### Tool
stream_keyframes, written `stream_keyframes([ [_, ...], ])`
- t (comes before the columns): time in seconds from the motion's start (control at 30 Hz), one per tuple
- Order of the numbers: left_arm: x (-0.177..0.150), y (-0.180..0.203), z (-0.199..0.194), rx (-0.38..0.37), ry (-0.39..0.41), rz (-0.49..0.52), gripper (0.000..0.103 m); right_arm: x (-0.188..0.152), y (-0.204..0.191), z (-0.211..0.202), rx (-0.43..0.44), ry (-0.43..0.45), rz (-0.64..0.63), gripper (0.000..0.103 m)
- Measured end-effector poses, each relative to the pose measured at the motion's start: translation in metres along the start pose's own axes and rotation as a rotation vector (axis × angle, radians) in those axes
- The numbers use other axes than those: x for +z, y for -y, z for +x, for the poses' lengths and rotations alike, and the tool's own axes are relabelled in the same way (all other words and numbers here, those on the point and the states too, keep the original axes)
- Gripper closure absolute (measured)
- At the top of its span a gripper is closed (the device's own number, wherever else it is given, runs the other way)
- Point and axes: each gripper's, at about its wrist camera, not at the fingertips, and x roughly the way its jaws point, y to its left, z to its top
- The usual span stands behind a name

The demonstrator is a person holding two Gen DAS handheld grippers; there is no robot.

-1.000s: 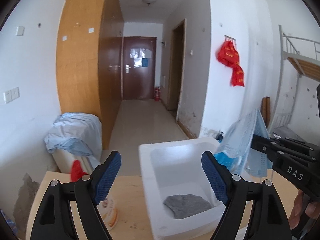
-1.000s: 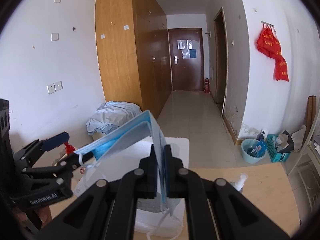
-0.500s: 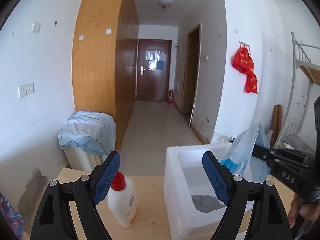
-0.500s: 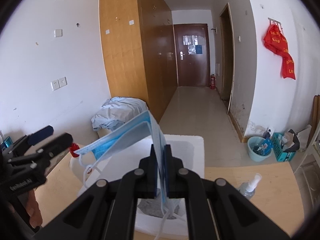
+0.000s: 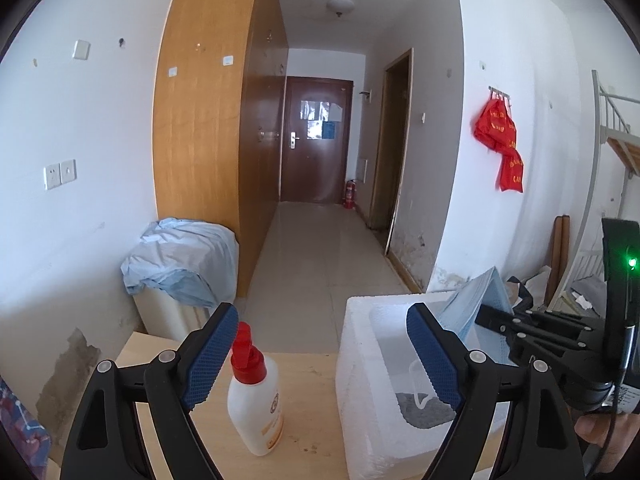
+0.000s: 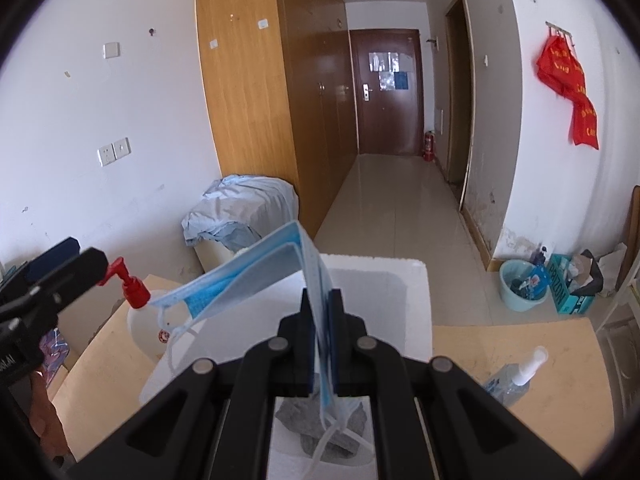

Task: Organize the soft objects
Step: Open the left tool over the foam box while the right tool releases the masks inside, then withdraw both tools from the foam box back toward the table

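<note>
Left gripper jaws spread wide; right gripper jaws clamped.

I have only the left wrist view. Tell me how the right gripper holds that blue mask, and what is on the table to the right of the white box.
Observer: The right gripper is shut on the blue mask near its fold. One half flares out sideways.
Operator: Report where its ear loops hang.
Observer: They dangle below the jaws, above the grey cloth in the white box. I cannot tell whether they touch it.
Operator: Now the table to the right of the box.
Observer: A clear spray bottle sits on the table there.
</note>
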Motion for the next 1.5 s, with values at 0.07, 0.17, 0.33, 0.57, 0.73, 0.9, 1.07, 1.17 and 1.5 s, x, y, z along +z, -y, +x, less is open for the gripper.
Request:
stream_keyframes([
  [0.07,0.0,0.001,-0.001,-0.003,-0.003,-0.002,0.016,-0.001,0.0,-0.001,-0.008,-0.004,0.0,0.095],
  [0.17,0.0,0.0,0.0,-0.002,-0.003,-0.002,0.016,-0.001,0.0,-0.003,-0.033,-0.017,0.007,0.082],
  [0.33,0.001,-0.002,-0.001,0.003,0.001,-0.009,0.016,-0.002,-0.004,-0.013,-0.065,0.007,0.008,0.028],
  [0.57,0.002,0.001,-0.003,-0.006,0.004,-0.004,0.016,-0.001,-0.012,-0.02,-0.074,0.015,-0.018,0.027],
  [0.73,0.001,0.003,-0.009,-0.016,0.011,-0.006,0.016,-0.004,-0.007,-0.02,-0.06,0.003,0.004,0.027],
  [0.9,-0.002,0.009,-0.018,-0.023,0.011,0.004,0.016,-0.009,-0.01,-0.027,-0.061,-0.001,0.003,0.027],
  [1.07,-0.008,0.016,-0.033,-0.024,0.004,0.02,0.016,-0.013,-0.01,-0.043,-0.055,0.016,0.018,0.027],
  [1.17,-0.011,0.018,-0.045,-0.031,0.007,0.017,0.016,-0.016,-0.01,-0.056,-0.055,0.03,0.02,0.027],
  [1.5,-0.024,0.029,-0.099,-0.042,0.032,0.034,0.016,-0.033,-0.019,-0.111,-0.061,0.098,0.027,0.024],
])
